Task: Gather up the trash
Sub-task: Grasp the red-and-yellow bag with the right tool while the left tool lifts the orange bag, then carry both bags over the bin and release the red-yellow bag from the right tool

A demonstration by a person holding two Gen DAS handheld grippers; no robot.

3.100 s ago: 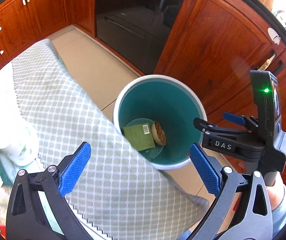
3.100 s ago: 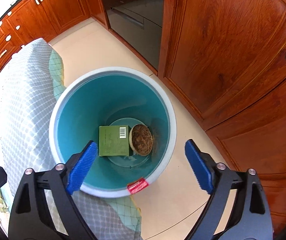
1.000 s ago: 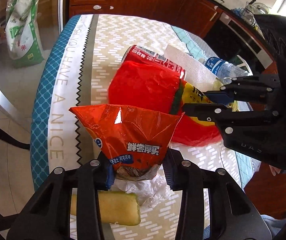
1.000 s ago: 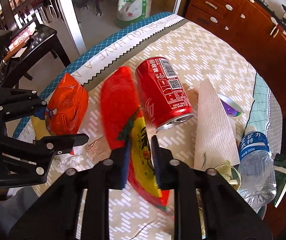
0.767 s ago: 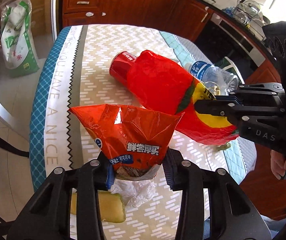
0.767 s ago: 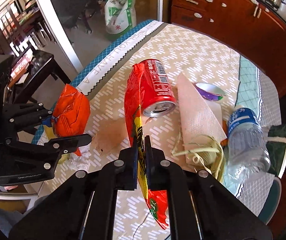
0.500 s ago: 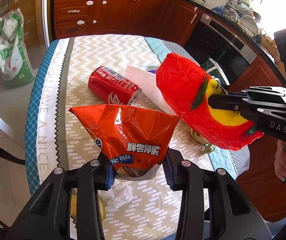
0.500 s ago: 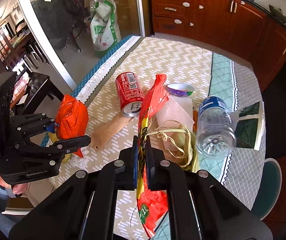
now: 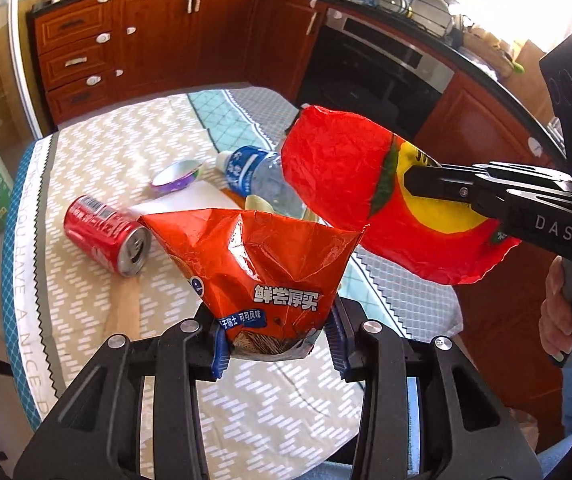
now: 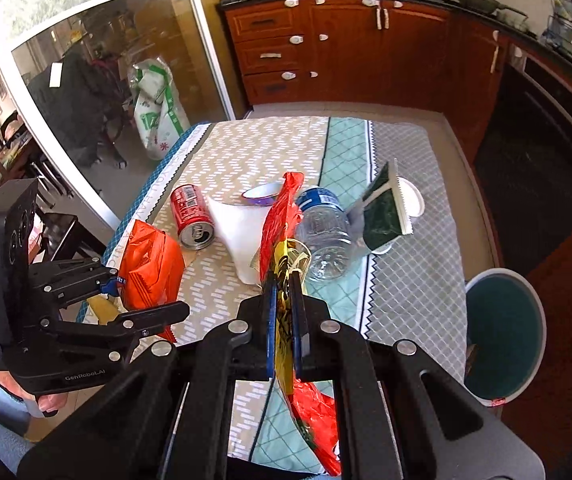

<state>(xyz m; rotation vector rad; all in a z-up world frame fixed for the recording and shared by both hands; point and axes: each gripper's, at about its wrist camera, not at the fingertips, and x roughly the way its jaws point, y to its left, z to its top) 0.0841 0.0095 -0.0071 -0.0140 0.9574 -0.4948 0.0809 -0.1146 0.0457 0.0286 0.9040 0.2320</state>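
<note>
While raised, left hand-held gripper (image 9: 275, 344) clamps orange bag (image 9: 257, 264).

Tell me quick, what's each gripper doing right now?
Left gripper: shut on the orange snack bag, held above the table.
Right gripper: shut on the red and yellow wrapper, also lifted.

I read "DAS" on the right claw (image 9: 410, 182), "GenRobot.AI" on the left claw (image 10: 145, 292), "鲜尝厚买" on the orange snack bag (image 9: 261, 256)
</note>
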